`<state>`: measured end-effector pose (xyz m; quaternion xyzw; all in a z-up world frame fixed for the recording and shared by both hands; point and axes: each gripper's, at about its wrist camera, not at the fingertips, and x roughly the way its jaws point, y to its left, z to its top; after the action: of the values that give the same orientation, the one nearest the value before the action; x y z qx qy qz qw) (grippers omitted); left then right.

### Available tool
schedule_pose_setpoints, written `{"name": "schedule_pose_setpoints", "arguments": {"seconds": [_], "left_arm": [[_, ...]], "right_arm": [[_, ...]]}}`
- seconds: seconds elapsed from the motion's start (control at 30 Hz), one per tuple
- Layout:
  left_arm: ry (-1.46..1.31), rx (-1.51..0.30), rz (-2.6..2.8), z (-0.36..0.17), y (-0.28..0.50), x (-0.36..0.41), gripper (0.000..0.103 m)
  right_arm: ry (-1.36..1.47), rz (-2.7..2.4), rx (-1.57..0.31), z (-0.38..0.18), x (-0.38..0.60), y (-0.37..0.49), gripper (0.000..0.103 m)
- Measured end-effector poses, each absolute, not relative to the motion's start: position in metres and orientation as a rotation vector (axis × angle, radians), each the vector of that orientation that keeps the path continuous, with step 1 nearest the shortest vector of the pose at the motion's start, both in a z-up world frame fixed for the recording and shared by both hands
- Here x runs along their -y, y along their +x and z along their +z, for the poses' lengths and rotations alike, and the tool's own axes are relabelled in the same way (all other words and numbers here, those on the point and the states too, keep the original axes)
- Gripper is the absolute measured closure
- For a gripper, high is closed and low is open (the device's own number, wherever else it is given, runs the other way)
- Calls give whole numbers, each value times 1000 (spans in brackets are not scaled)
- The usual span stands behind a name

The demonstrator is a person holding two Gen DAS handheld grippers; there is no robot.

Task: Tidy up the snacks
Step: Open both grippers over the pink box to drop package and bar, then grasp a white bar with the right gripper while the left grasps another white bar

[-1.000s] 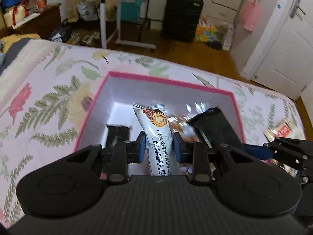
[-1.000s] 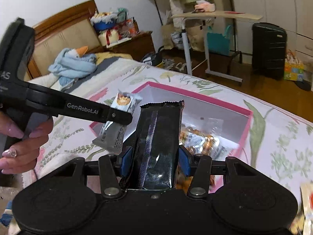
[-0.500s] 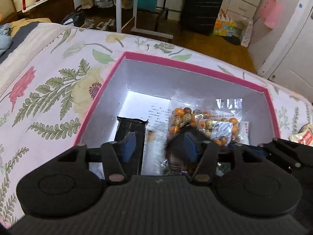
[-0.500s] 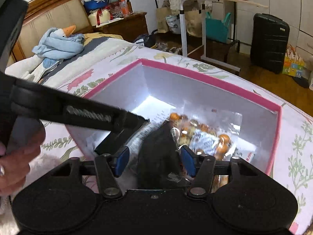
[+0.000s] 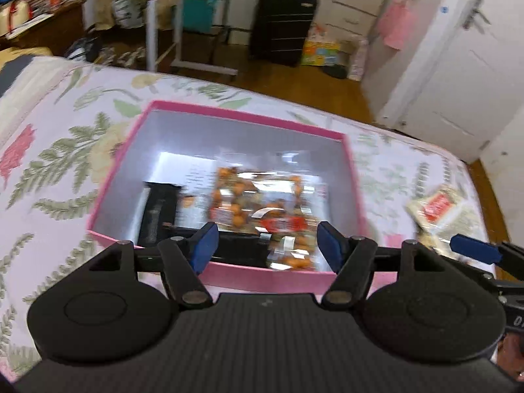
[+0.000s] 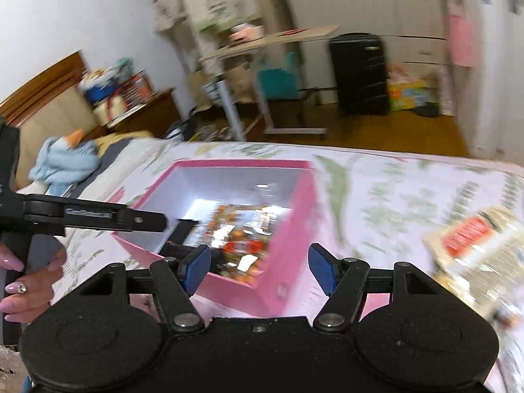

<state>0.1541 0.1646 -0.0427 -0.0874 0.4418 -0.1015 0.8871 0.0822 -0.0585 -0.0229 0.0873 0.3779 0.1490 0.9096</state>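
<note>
A pink-rimmed box (image 5: 242, 119) (image 6: 288, 229) sits on the floral bedspread. Inside lie a clear bag of orange snacks (image 5: 258, 203) (image 6: 242, 229) and black snack bars (image 5: 157, 209). My left gripper (image 5: 267, 245) is open and empty above the box's near wall. My right gripper (image 6: 255, 270) is open and empty over the box's near right corner. A snack packet with a red label (image 5: 439, 206) (image 6: 471, 242) lies on the bed to the right of the box. The left gripper's side (image 6: 85, 217) shows in the right wrist view.
The bed's far edge drops to a wooden floor. A rolling table (image 5: 193, 16), a black suitcase (image 5: 281, 26) and a white door (image 5: 465, 49) stand beyond. A blue plush (image 6: 65, 163) lies near the headboard at left.
Both grippers let go of their snack bars into the box, opened wide and pulled back and up. The right gripper swung to the right, towards the red-label packet.
</note>
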Motion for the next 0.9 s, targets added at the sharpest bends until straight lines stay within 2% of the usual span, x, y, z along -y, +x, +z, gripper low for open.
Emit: {"name": "schedule_pose_setpoints", "arguments": {"seconds": [0.3,0.9], "left_arm": [[-169,-882,-413,-38,132,-87,39],[131,-941,-835,-102,149,103,41]], "right_arm": [[215,152,-741,-27,138,26,32],[-61,18,-803,-123,262,-5,33]]}}
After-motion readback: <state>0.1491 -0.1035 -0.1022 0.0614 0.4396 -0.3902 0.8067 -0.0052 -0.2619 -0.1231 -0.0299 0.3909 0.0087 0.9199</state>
